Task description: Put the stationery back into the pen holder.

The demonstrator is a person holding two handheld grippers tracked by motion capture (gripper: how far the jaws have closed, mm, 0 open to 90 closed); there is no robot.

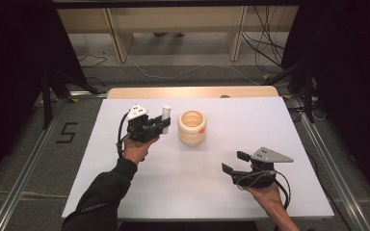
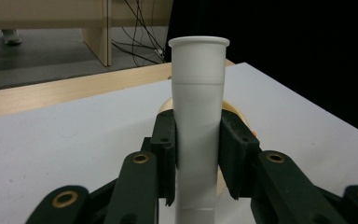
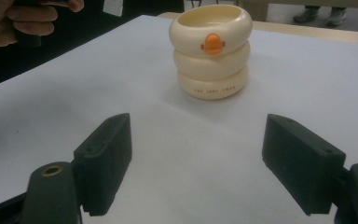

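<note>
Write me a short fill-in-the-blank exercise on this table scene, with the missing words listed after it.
1. The left gripper is shut on an upright white ____.
2. The cream holder looks like ____ stacked rings.
3. The beak on the holder is coloured ____.
4. The right gripper has its jaws ____, with nothing between them.

Missing words: tube; three; orange; open

R gripper [image 3: 198, 163] jaws wide apart, nothing btwn; cream ringed cup [image 3: 210, 51] w/ orange duck bill upright ahead on white bench [image 3: 74, 102]; hand [image 3: 25, 21] top left.
</note>
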